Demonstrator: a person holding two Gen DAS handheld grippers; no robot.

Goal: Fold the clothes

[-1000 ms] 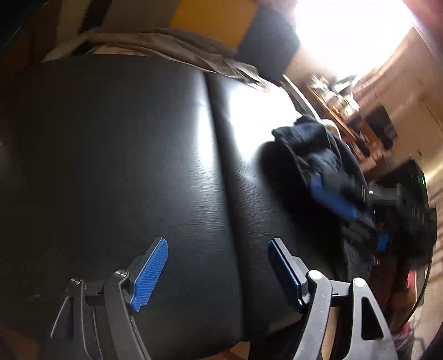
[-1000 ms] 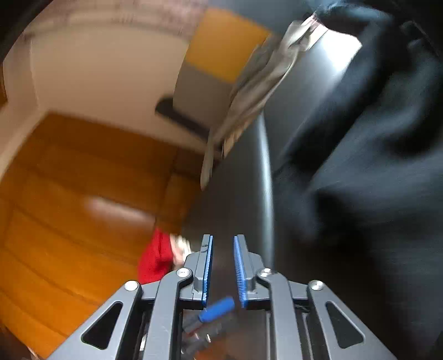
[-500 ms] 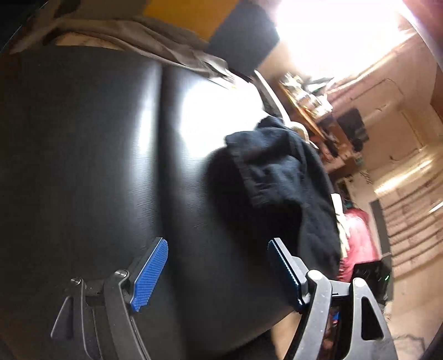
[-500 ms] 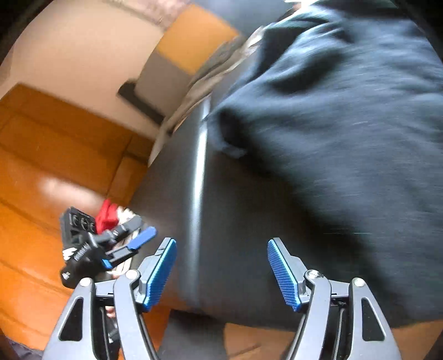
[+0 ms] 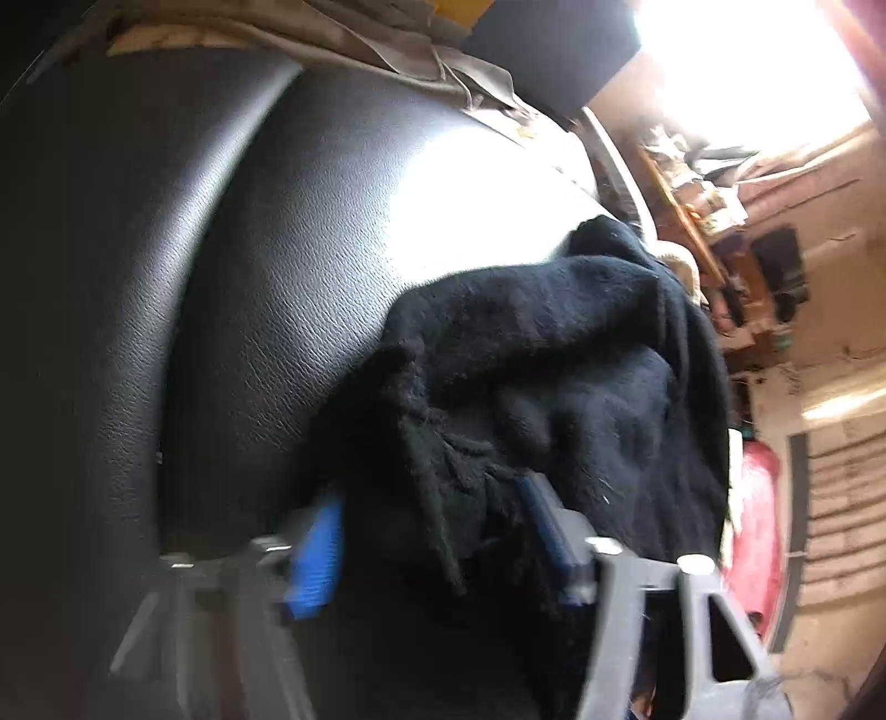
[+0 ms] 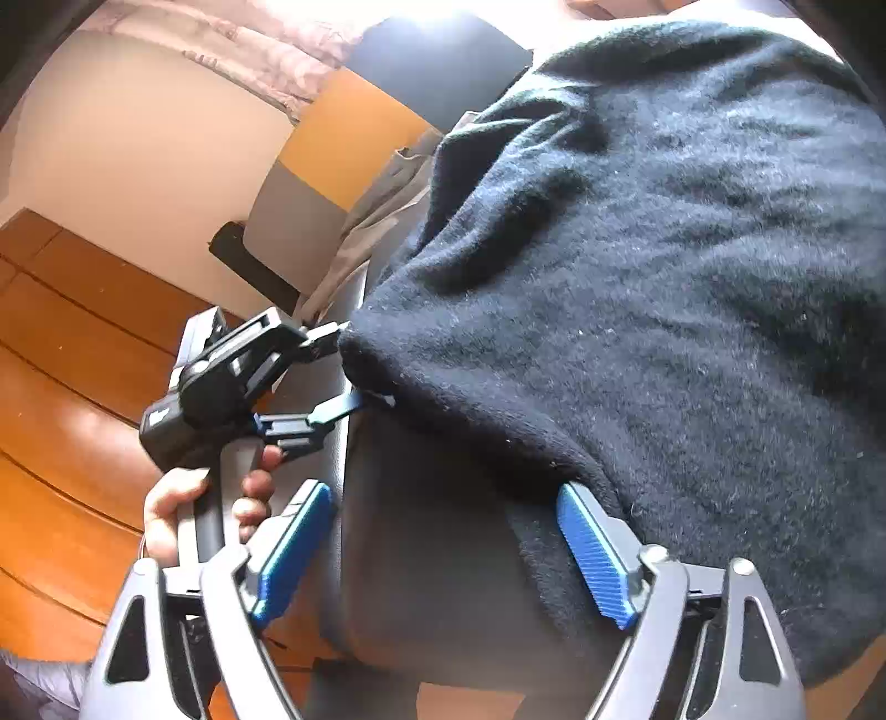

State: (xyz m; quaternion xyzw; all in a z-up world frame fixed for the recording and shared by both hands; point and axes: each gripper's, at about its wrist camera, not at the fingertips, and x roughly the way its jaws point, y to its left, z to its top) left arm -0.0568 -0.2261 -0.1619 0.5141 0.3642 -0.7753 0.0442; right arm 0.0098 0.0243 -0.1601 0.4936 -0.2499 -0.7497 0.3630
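**Tongs at the sweater edge: left closing on a fold, right standing wide**

Left tongs (image 5: 437, 537): jaws have just been closing, with a bunched edge of the black sweater (image 5: 554, 360) between the blue pads. The left pad (image 5: 315, 548) still shows clear of cloth in the blurred left wrist view, so I read this as fabric between the pads but not yet pinched. In the right wrist view these left tongs (image 6: 354, 376) sit at 9 o'clock of the garment, tips right at its corner, held by a hand (image 6: 205, 504).

Right tongs (image 6: 443, 554): jaws have just been opening and now stand apart; nothing is clamped. One pad (image 6: 595, 554) lies against the sweater's near hem, the other over bare black leather.

The sweater lies crumpled on a black leather cushion (image 5: 249, 277), towards its 3 o'clock side. A beige cloth (image 5: 387, 50) lies along the cushion's far edge at 12 o'clock.

Judgement: both tongs approach low along one hem, probably to take two points on it and draw the garment flat. Fold not yet begun
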